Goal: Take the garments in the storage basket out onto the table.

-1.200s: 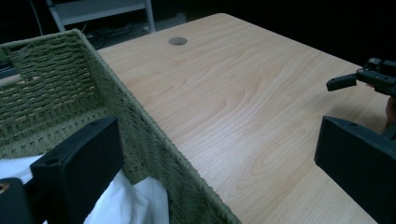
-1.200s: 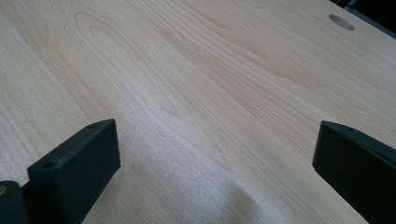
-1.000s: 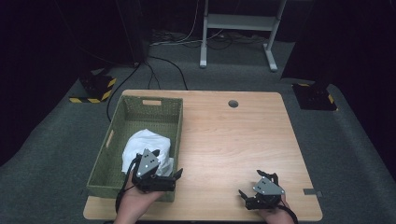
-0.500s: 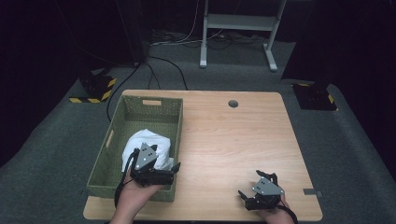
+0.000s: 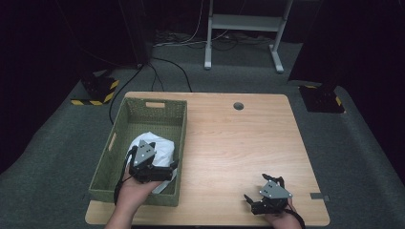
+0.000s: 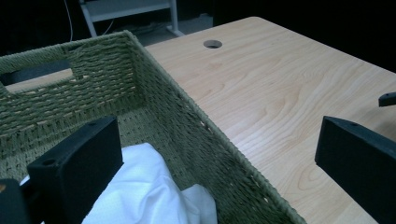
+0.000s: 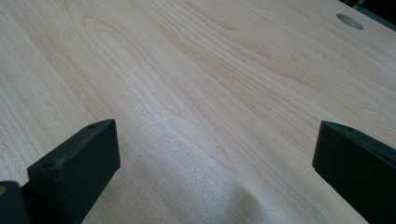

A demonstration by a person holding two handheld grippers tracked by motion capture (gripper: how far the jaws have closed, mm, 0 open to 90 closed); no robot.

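Observation:
A green woven basket (image 5: 109, 157) stands on the left part of the wooden table (image 5: 239, 143). A crumpled white cloth (image 5: 160, 145) lies in its near half. My left gripper (image 5: 154, 160) hovers over the cloth by the basket's right wall, jaws wide apart and empty. In the left gripper view the basket wall (image 6: 187, 121) runs between the jaws of the left gripper (image 6: 215, 140), with the white cloth (image 6: 135, 196) beside the left one. My right gripper (image 5: 262, 188) rests open near the table's front right edge. In the right gripper view bare wood lies under the right gripper (image 7: 215, 140).
A round cable hole (image 5: 238, 106) sits at the table's far middle. The basket has a handle slot (image 5: 155, 104) in its far wall. Beyond the table, a white frame (image 5: 243, 28), cables and dark floor.
My left gripper has shifted a little left and farther in over the basket and cloth. The right gripper has stayed put.

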